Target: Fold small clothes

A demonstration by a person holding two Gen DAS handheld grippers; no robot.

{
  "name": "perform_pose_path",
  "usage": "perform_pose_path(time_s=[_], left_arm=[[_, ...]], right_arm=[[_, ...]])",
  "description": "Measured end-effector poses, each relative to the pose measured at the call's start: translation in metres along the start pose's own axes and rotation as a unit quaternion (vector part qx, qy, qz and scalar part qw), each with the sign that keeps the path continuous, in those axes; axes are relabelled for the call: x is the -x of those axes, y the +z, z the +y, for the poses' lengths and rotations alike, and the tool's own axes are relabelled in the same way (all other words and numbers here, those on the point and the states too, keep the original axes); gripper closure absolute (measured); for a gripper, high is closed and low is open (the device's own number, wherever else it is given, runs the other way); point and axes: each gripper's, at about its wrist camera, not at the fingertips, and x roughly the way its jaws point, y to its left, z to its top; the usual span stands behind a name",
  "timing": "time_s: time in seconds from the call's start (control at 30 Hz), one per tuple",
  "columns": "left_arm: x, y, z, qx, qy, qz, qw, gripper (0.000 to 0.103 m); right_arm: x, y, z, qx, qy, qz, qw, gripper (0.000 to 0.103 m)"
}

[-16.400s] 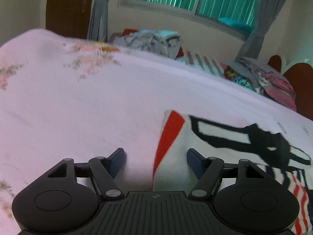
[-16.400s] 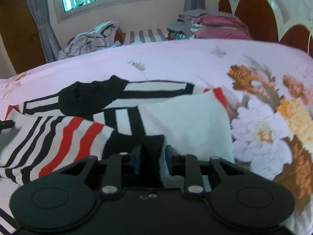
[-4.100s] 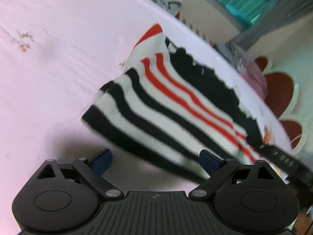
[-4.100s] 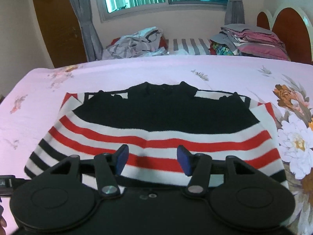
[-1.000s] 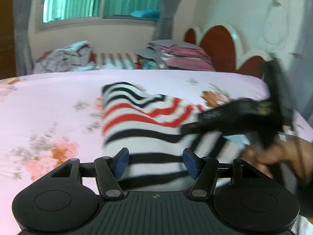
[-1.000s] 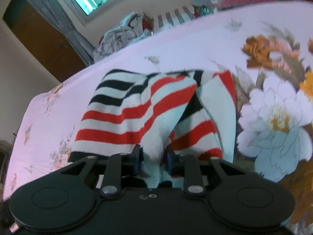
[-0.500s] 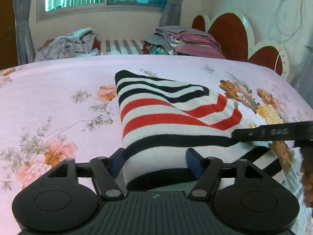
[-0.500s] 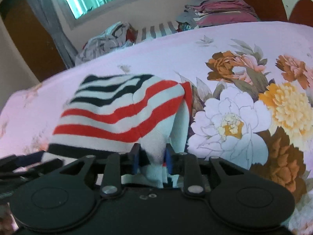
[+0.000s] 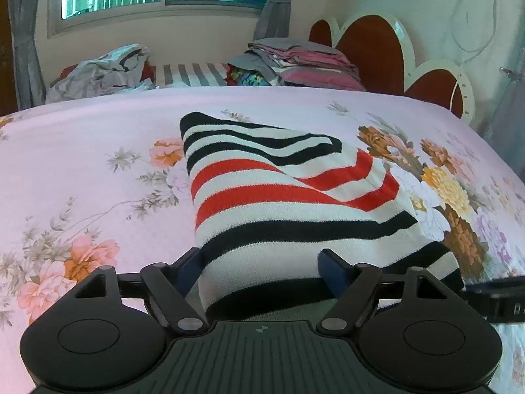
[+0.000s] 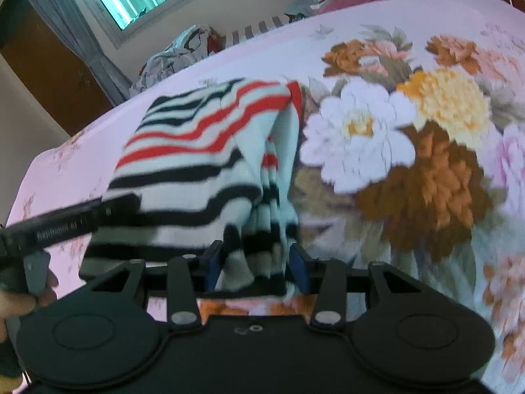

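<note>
A small knit sweater point(image 9: 279, 197) with black, white and red stripes lies folded on the pink floral bed sheet point(image 9: 82, 164). My left gripper point(image 9: 262, 271) is open, its blue pads on either side of the sweater's near edge. My right gripper point(image 10: 256, 264) is open, with the sweater's bunched right edge point(image 10: 262, 229) loose between its jaws. The sweater also shows in the right wrist view point(image 10: 197, 151). The left gripper's body point(image 10: 65, 223) reaches in from the left there.
A stack of folded clothes point(image 9: 295, 62) and a heap of loose clothes point(image 9: 101, 72) lie beyond the far edge of the bed. A red and white headboard point(image 9: 387, 52) stands at the right. A window with grey curtains is behind.
My right gripper has opened and let go of the sweater's edge. The sweater has settled flatter on the bed. My left gripper has stayed open around the near edge.
</note>
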Motion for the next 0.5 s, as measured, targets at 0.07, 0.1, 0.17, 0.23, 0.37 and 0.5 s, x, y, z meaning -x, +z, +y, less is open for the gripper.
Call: perform_pose_path(time_s=[0.07,0.1,0.17,0.23,0.37,0.5], left_arm=[[0.0,0.0,-0.001,-0.003,0.0,0.0,1.0,0.026],[0.0,0.0,-0.001,-0.005,0.0,0.001,1.0,0.026],[0.0,0.0,-0.001,-0.004,0.0,0.001,1.0,0.026],[0.0,0.0,-0.001,-0.003,0.0,0.001,1.0,0.026],[0.0,-0.002,-0.002,0.001,-0.002,0.001,1.0,0.025],[0.0,-0.003,-0.005,-0.01,-0.002,0.005,0.9999,0.022]], right_arm=[[0.001,-0.003,0.004,0.007,-0.004,-0.006,1.0,0.067],[0.002,-0.003,0.007,0.015,-0.008,-0.009,1.0,0.072],[0.004,-0.001,0.012,0.031,-0.014,-0.014,0.999,0.078],[0.007,0.002,0.016,0.048,-0.019,-0.017,0.999,0.081],[0.014,0.003,0.018,0.065,-0.032,-0.03,0.997,0.083],[0.001,0.004,0.005,0.039,-0.029,0.001,0.999,0.082]])
